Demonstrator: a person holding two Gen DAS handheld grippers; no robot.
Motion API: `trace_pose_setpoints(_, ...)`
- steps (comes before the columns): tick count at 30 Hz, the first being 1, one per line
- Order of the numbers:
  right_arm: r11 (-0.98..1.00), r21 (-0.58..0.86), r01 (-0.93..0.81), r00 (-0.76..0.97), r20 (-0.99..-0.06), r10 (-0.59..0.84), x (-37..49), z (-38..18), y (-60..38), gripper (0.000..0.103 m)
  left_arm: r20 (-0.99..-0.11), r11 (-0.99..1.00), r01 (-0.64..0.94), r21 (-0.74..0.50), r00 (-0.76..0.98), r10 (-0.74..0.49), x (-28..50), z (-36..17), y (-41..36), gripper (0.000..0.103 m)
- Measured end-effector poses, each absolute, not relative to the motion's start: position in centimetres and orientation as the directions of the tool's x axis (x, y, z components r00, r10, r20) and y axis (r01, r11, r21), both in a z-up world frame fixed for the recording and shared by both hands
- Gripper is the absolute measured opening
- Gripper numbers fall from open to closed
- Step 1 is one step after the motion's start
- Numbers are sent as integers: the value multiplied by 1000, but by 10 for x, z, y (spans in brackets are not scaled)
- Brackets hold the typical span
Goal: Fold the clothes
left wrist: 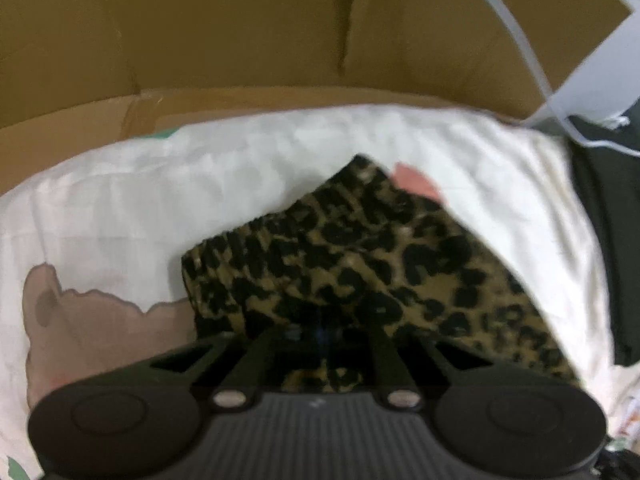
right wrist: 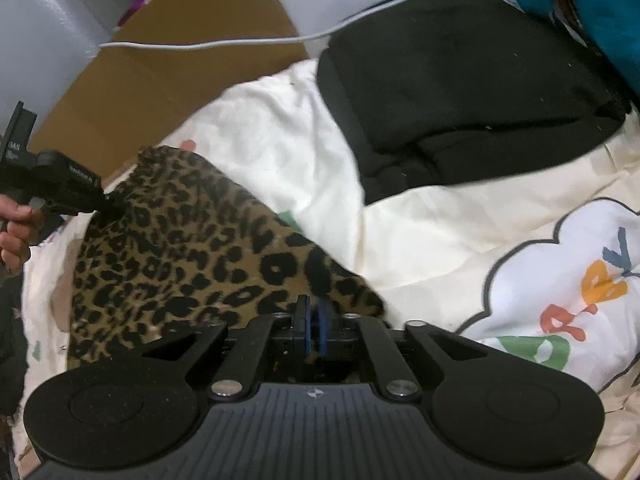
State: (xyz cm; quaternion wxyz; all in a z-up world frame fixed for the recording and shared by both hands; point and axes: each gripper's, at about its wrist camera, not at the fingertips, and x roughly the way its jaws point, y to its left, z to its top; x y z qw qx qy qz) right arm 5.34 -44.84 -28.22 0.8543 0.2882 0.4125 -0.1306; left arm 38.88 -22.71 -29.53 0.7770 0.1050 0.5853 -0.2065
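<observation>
The white cartoon-printed quilt (right wrist: 288, 152) on the bed is carrying the leopard-print fabric garment (right wrist: 188, 248), stretched between both tools for folding; the folded black garment (right wrist: 460, 92) is lying beside it, crowding the far side; the right gripper (right wrist: 314, 320) and left gripper (right wrist: 105, 199) are pinching opposite edges, fingers nearly closed on cloth

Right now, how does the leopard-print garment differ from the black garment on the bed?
The leopard-print garment is patterned tan with black spots; the black garment is plain. The leopard-print garment is pinched by both the left gripper and the right gripper; no gripper touches the black garment. The leopard-print garment lies near the cameras, the black garment farther back. Both rest on the white bedding.
</observation>
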Motion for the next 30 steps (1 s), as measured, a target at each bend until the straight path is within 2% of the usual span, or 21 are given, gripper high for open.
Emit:
trace_pose_setpoints(7, 797, 363, 482, 616, -788, -14, 54, -284, -453, 5, -962, 899, 438, -14, 239, -132, 388, -286, -240, 3)
trace_pose_setpoints(10, 787, 362, 499, 613, -790, -25, 54, -284, -451, 5, -960, 890, 456, -26, 237, -150, 383, -262, -238, 7)
trace_pose_setpoints(14, 778, 375, 504, 618, -786, -21, 52, -285, -452, 5, -953, 869, 494, -41, 241, -182, 375, -237, -241, 8)
trace_pose_setpoints(23, 792, 363, 491, 613, -790, -18, 54, -285, -451, 6, -947, 850, 503, -154, 172, -273, 360, -270, -270, 10)
trace_pose_setpoints(27, 816, 336, 470, 604, -797, -19, 56, -284, -449, 6, -947, 862, 488, -138, 191, -260, 362, -290, -275, 10)
trace_pose_setpoints(29, 825, 325, 462, 599, -801, -21, 58, -284, -448, 7, -941, 868, 481, -126, 220, -258, 367, -297, -275, 3)
trace_pose_setpoints(30, 829, 320, 459, 597, -802, -21, 59, -284, -448, 7, -935, 874, 467, -130, 237, -266, 370, -299, -273, 3)
